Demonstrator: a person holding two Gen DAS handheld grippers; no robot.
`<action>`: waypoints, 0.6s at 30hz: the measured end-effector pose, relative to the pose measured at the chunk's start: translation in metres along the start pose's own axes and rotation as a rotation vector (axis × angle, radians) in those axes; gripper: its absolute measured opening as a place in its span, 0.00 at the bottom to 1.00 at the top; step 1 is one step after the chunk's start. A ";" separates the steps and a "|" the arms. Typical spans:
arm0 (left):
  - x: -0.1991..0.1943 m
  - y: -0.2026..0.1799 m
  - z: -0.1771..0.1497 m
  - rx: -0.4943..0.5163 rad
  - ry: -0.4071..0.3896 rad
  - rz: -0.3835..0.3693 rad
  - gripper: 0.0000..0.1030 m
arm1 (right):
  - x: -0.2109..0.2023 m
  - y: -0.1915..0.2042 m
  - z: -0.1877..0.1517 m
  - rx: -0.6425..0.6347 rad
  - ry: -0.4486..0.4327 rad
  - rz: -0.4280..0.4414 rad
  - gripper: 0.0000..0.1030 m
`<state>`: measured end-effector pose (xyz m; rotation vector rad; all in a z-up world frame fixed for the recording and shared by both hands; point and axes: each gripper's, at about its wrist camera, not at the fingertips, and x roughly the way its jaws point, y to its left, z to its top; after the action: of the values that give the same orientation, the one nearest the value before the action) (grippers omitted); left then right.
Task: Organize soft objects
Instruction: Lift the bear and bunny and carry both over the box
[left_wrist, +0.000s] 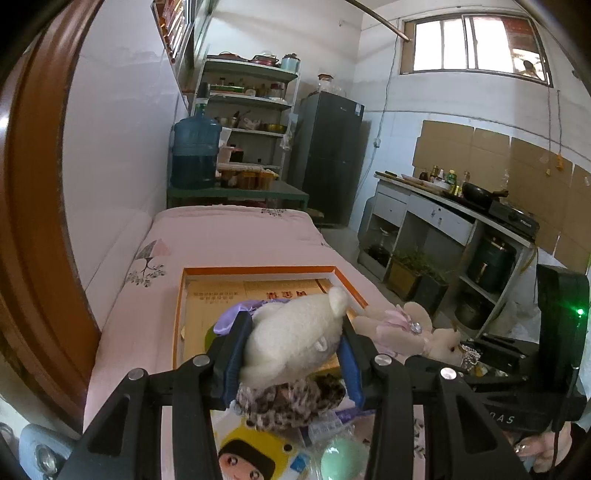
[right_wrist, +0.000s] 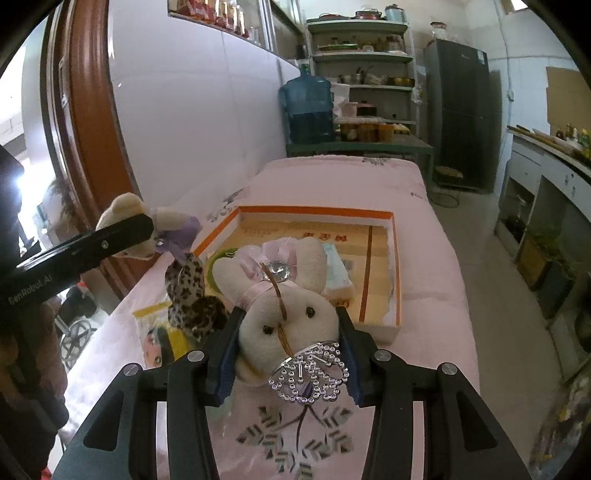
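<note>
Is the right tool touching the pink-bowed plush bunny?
Touching. The right wrist view shows the right tool with both blue pads pressed against the sides of the plush bunny head, no gap either side.

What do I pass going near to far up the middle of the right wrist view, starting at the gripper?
Right gripper shut on the rabbit toy with its jewelled heart charm → orange-edged box on the pink bed → green bench with the blue water jug → shelving rack.
</note>
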<state>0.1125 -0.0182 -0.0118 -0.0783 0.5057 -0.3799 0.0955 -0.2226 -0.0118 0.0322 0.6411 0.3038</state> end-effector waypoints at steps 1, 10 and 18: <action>0.004 0.001 0.002 -0.001 0.001 0.000 0.44 | 0.001 0.000 0.002 0.000 -0.003 0.001 0.47; 0.028 0.010 0.015 -0.010 0.015 0.014 0.44 | 0.024 -0.008 0.025 -0.007 -0.012 0.000 0.47; 0.050 0.025 0.034 -0.022 0.038 0.008 0.44 | 0.045 -0.017 0.050 -0.013 -0.008 0.010 0.47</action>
<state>0.1775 -0.0146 -0.0088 -0.0899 0.5480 -0.3685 0.1639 -0.2228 -0.0005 0.0240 0.6312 0.3172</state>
